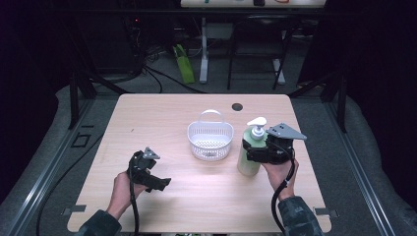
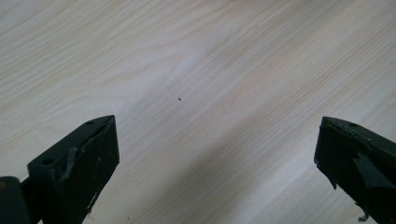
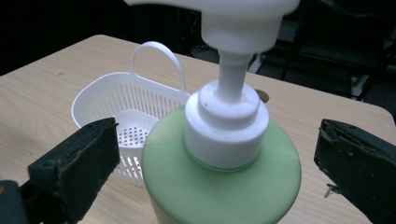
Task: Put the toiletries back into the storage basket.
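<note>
The right tool [image 1: 255, 147] stands wide open around the upper part of a green pump bottle [image 1: 248, 156]. In the right gripper view the bottle [image 3: 219, 186] sits squarely between the two black jaws, its white pump head just above and ahead of them, with a clear gap on either side, so the pads do not press on it. The bottle stands upright on the table [image 1: 162, 113]. Just beyond it, and off to the side of the left-hand jaw in that view, is a white basket [image 3: 109, 100] with a loop handle, its perforated bottom bare.

The left tool [image 1: 147, 172] lies well away from both, low over bare wood. Its own view shows the jaws spread wide with nothing between them.

The work looks to be at the grasp on the bottle, most likely on its way into the basket; whether the bottle is about to be taken or is simply bracketed, the pictures do not settle. The next move, as I judge it, calls for closing the jaws evenly on the shoulder below the pump collar, low enough that the smooth body does not slip. Then comes a straight lift and a short carry across to the basket.
</note>
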Demonstrator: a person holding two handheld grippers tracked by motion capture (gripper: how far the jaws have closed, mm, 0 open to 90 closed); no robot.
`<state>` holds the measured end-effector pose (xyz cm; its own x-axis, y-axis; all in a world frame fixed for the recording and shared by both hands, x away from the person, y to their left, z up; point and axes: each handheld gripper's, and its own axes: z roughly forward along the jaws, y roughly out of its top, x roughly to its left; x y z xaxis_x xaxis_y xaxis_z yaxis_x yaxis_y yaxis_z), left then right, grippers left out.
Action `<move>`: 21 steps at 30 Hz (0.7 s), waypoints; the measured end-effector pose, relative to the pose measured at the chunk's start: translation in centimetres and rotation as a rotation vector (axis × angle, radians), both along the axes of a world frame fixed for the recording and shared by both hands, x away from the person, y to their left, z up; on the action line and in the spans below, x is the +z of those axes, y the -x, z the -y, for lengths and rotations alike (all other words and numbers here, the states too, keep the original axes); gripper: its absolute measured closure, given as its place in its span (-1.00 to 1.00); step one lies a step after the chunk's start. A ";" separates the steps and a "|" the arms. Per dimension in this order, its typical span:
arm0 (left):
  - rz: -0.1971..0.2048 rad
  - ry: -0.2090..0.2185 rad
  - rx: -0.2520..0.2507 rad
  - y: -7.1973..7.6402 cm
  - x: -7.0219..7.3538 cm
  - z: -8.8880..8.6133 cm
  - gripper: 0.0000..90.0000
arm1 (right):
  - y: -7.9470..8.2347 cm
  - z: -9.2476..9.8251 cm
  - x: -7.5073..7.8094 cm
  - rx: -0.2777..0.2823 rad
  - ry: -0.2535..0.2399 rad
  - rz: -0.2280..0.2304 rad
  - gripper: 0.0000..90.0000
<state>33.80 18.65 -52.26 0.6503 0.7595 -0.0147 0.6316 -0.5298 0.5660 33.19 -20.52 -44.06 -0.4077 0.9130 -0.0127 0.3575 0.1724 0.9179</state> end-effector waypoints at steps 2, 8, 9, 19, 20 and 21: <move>0.000 -0.002 0.000 0.0 0.0 0.1 -1.00 | 0.0 -0.1 0.2 0.006 -0.005 0.008 -1.00; 0.002 0.000 -0.001 0.1 0.1 0.0 -1.00 | 0.0 -0.4 0.8 0.016 -0.016 0.028 -1.00; 0.002 0.000 0.000 0.0 0.1 0.0 -1.00 | 0.1 -0.4 0.9 0.005 -0.025 0.040 -1.00; 0.004 -0.002 0.001 0.1 0.1 0.0 -1.00 | 0.9 -0.7 1.2 -0.041 -0.052 0.125 -0.59; 0.004 -0.003 0.001 0.1 0.1 0.0 -1.00 | 0.9 -0.7 1.3 -0.037 -0.054 0.132 -0.49; 0.002 -0.001 -0.002 0.1 0.1 0.0 -1.00 | 1.0 -0.7 1.3 -0.036 -0.053 0.140 -0.45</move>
